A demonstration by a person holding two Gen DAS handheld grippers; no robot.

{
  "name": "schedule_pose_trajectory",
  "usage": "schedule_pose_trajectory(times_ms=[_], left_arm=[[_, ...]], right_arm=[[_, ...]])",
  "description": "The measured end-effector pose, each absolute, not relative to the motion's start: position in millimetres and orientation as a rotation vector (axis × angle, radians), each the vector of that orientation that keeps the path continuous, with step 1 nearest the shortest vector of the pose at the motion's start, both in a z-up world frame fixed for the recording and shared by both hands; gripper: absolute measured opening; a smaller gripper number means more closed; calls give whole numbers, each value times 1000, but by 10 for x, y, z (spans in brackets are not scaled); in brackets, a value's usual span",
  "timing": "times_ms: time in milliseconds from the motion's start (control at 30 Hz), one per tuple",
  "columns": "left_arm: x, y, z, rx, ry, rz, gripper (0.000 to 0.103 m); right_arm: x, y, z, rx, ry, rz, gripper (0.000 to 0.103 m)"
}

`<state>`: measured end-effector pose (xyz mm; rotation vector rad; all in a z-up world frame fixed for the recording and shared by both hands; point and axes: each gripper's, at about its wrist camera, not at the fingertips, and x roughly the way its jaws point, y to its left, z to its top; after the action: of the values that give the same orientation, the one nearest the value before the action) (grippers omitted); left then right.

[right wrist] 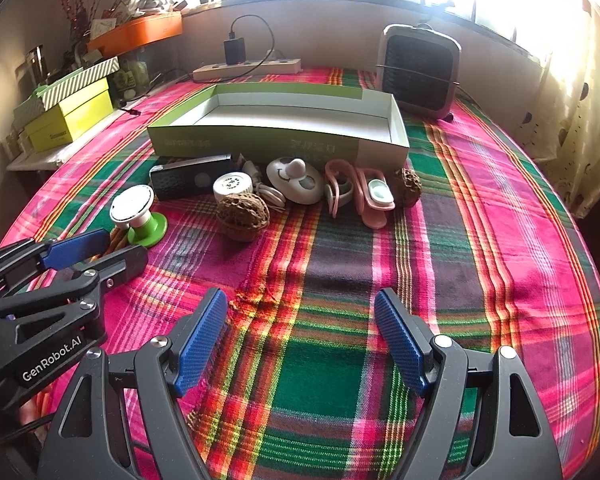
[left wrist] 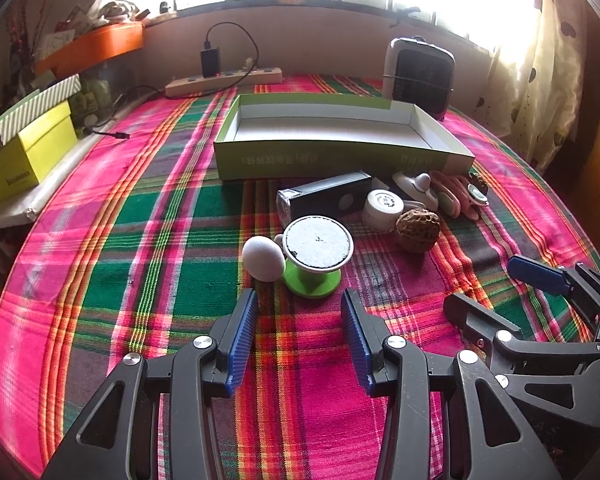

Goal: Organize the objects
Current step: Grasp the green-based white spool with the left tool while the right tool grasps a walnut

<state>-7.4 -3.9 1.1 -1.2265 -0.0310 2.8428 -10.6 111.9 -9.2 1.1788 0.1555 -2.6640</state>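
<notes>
Plaid tablecloth (right wrist: 480,208) is spread under everything. Open green tray (left wrist: 300,160) lies empty mid-table; the clutter is lined up just before its near wall. Left gripper (left wrist: 300,304) and right gripper (right wrist: 300,312) are held with jaws apart, nothing gripped. White egg-shaped ball (left wrist: 263,258), touching green spool (left wrist: 314,264), could be nudged and rolled away.

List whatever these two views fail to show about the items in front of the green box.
- White egg-shaped object: seen in the left wrist view only; the left gripper covers that spot in the right wrist view.
- Print on the green box: too blurred to read in either view.
- White cable: mostly hidden behind the small white jar and the walnut.
- Window: overexposed in both views.
</notes>
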Motion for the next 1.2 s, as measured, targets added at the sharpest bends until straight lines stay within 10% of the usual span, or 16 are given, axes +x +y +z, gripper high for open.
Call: schedule_pose_trajectory(times_ms=[1200], left_arm=[[-358, -156, 222, -1162, -43, 2741, 40]], right_arm=[[-578, 877, -36, 1189, 223, -2455, 62]])
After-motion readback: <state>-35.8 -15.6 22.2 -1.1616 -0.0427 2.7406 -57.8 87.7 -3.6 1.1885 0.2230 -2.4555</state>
